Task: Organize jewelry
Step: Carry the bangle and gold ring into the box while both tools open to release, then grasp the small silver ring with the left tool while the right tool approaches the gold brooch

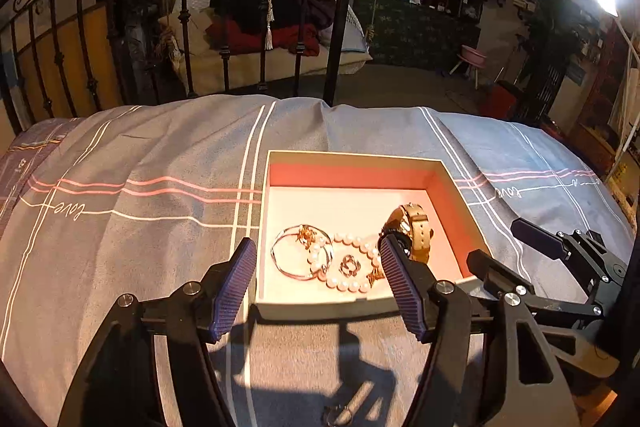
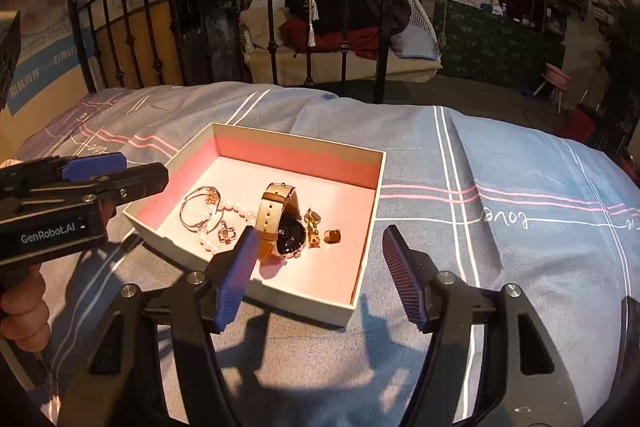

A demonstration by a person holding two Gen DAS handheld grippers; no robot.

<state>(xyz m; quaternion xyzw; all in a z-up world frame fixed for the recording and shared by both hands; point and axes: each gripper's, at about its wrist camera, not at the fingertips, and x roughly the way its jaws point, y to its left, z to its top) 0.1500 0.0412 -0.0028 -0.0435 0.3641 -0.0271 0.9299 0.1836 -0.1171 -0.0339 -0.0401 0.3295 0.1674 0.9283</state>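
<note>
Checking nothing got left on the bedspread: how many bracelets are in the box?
2: a thin bangle at the box's left side, and a pearl strand overlapping it, running toward the watch, which may hide more.

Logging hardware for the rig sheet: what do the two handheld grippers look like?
Both match: black angular plastic frames with silver bolts, and two blue ribbed finger pads each. The left gripper has white "GenRobot.AI" lettering on its body. The right gripper shows no visible marking. No cables seen.

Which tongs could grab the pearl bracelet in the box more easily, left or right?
Left, probably. The left tongs stand open, with the pearl bracelet lying straight ahead between their tips. The right tongs, also open, face the watch instead, and the pearls sit off to their side.
</note>
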